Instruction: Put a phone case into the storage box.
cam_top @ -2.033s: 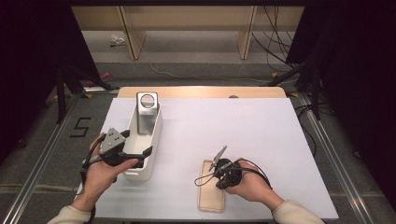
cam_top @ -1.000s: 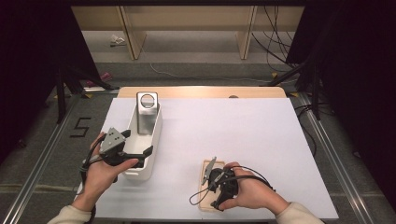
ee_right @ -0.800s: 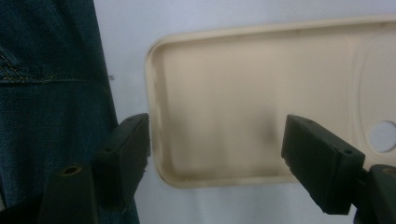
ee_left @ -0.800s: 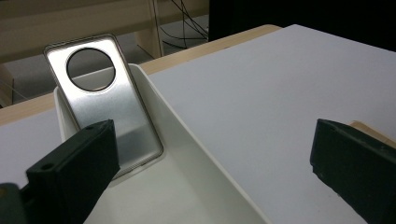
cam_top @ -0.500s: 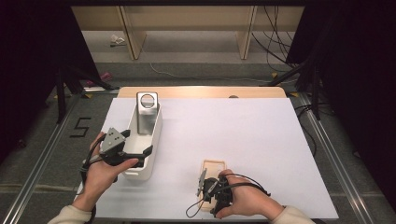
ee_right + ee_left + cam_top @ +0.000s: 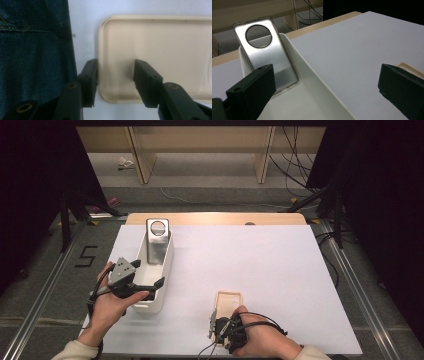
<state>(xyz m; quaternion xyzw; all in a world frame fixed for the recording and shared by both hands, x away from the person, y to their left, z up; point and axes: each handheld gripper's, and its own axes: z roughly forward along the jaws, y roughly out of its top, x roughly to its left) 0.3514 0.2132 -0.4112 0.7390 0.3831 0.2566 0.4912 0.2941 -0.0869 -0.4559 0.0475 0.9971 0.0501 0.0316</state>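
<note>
Right gripper view shows the right gripper (image 6: 115, 80) with its jaws apart, straddling the near edge of the cream phone case (image 6: 160, 57), which lies flat near the white table's (image 6: 260, 265) front edge. A shallow bite could let the case slip or skid off. The left gripper (image 6: 134, 282), jaws wide apart, hovers over the white bin (image 6: 150, 292) holding a tilted metal plate (image 6: 265, 52).

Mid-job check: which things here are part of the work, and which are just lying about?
In play:
- beige phone case, flat on the table, right gripper jaws open astride its edge
- white bin
- silver phone case leaning inside the bin
- left gripper, open at the bin

Lying about:
- floor cables
- wooden shelving
</note>
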